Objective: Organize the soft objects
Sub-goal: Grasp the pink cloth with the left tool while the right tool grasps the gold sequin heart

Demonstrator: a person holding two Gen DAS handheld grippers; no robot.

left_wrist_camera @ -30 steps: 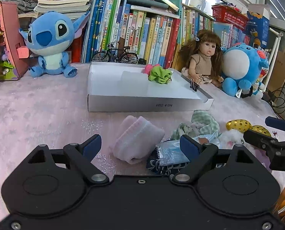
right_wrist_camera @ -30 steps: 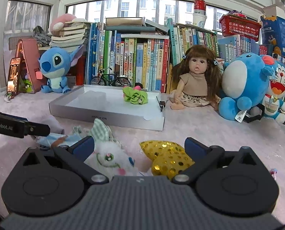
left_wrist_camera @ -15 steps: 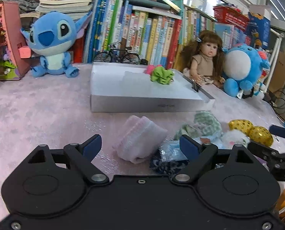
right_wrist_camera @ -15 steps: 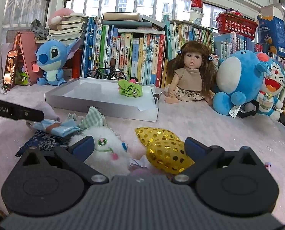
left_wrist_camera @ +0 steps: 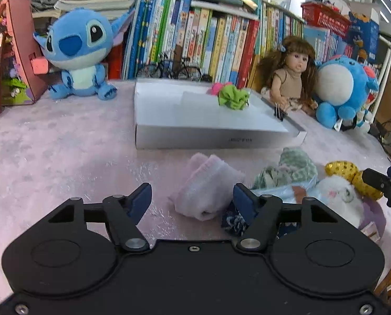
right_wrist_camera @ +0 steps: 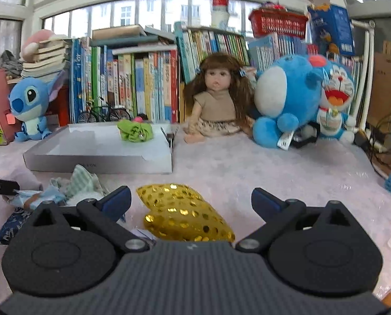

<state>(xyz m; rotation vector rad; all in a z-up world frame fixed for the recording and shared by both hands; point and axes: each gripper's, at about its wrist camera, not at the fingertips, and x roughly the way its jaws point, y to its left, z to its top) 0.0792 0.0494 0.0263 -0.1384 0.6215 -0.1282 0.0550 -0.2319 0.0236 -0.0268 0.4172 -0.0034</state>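
Note:
My left gripper [left_wrist_camera: 192, 199] is open, its fingers on either side of a folded pink towel [left_wrist_camera: 208, 187] on the pink table cover. My right gripper [right_wrist_camera: 191, 200] is open around a gold sequin pillow [right_wrist_camera: 184, 214]. Between them lie a green checked cloth [left_wrist_camera: 290, 168], a white plush [left_wrist_camera: 337, 197], a light blue packet [left_wrist_camera: 287, 193] and a dark blue patterned cloth [left_wrist_camera: 233, 221]. A white shallow box [left_wrist_camera: 211, 136] behind holds a green scrunchie [left_wrist_camera: 233, 99] and a pink item [left_wrist_camera: 215, 88].
Along the back stand a Stitch plush [left_wrist_camera: 79, 52], a row of books [left_wrist_camera: 195, 39], a doll [left_wrist_camera: 291, 76], a blue round plush [left_wrist_camera: 345, 89] and a Doraemon plush [right_wrist_camera: 334, 105]. A toy house [left_wrist_camera: 9, 52] stands at the left. Cables [right_wrist_camera: 384, 141] lie at the right.
My right gripper has moved right, off the white plush, and now frames the gold pillow. My left gripper has edged forward a little toward the pink towel.

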